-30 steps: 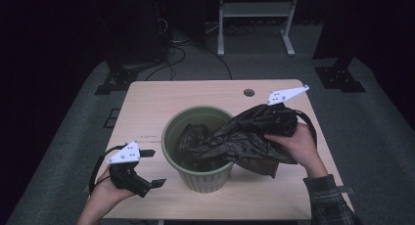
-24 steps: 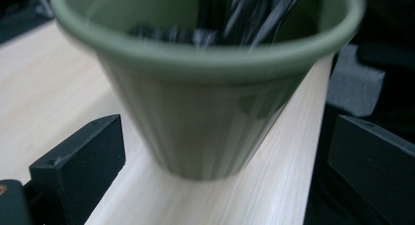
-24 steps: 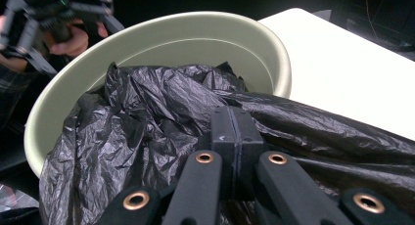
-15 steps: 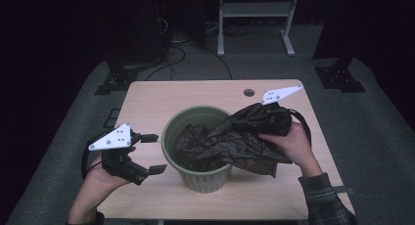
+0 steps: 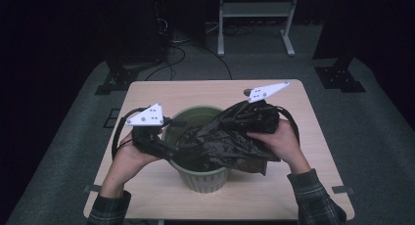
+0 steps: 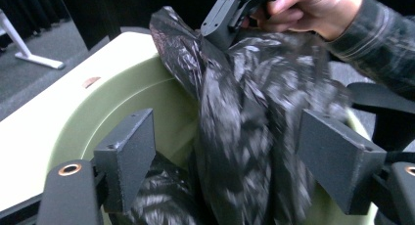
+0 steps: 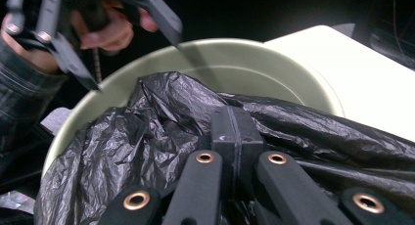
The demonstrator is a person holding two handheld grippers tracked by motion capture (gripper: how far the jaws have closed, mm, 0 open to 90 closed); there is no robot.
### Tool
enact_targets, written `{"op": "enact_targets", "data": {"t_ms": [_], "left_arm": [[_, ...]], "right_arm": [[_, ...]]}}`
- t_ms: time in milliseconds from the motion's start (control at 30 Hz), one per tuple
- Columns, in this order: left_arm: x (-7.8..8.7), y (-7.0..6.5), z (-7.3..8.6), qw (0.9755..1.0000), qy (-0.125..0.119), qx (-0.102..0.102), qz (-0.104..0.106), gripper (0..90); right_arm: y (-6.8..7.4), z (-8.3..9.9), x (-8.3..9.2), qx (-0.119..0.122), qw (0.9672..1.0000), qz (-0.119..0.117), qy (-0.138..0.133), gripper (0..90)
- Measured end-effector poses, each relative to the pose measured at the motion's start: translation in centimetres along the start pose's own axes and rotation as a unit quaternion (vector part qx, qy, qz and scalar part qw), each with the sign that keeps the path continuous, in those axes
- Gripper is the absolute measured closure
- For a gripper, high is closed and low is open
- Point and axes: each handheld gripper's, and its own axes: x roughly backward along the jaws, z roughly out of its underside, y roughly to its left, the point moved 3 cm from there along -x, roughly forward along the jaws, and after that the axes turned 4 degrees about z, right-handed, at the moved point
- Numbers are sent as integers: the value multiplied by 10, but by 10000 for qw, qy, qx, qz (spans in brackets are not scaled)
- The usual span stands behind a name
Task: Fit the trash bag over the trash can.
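1. The bag (image 5: 222, 142) is thin black plastic, shiny and full of wrinkles; it hangs half inside the bin (image 5: 203, 178) and half over its right rim.
2. The bin is a round, pale green bucket with smooth matte walls; it stands near the front edge of the table (image 5: 195, 90), about in the middle.
3. The right gripper (image 5: 247, 116) has its jaws pressed together on a fold of the bag, above the right side of the bin.
4. The left gripper (image 5: 169, 137) is at the left rim of the bin. Its jaws have just been closing, but they stand apart; the bag lies between them and the pads (image 6: 128, 154) do not press it.
5. The table is light wood with rounded corners; there is free surface behind the bin and on both sides.
6. A small brown disc (image 5: 247, 92) sits near the far edge.
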Motion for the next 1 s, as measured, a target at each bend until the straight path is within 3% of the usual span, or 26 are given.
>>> {"op": "enact_targets", "data": {"t_ms": [67,167,233,300,333,400,567,700,867,967,1000], "left_arm": [[-6,2,-2,9999,96,12,77,243],[-15,3,-5,9996,199,16,215,351],[-19,2,-4,9990,301,-15,335,506],[-23,2,-2,9988,399,17,296,661],[-23,2,-1,9986,459,-9,264,744],[-20,5,3,9991,388,73,166,797],[-7,11,13,9996,185,219,-84,807],[-3,10,18,9995,190,229,-120,807],[-4,7,18,9996,194,177,-96,806],[-5,5,18,9997,206,144,-72,806],[-5,5,18,9997,195,147,-68,805]], "right_arm": [[2,-3,-3,30,10000,-48,-15,900],[6,-9,-7,86,9999,-123,-53,900],[8,-12,-10,122,9998,-151,-67,900],[11,-14,-12,180,9997,-147,-89,890],[11,-14,-12,197,9997,-111,-128,834],[10,-13,-6,159,9996,-53,-228,761],[2,-3,21,-19,9992,82,-398,613],[-5,11,41,-143,9987,294,-395,532],[-10,24,45,-220,9984,347,-399,417],[-13,27,37,-273,9985,392,-270,465],[-14,28,34,-270,9986,396,-231,546]]}}
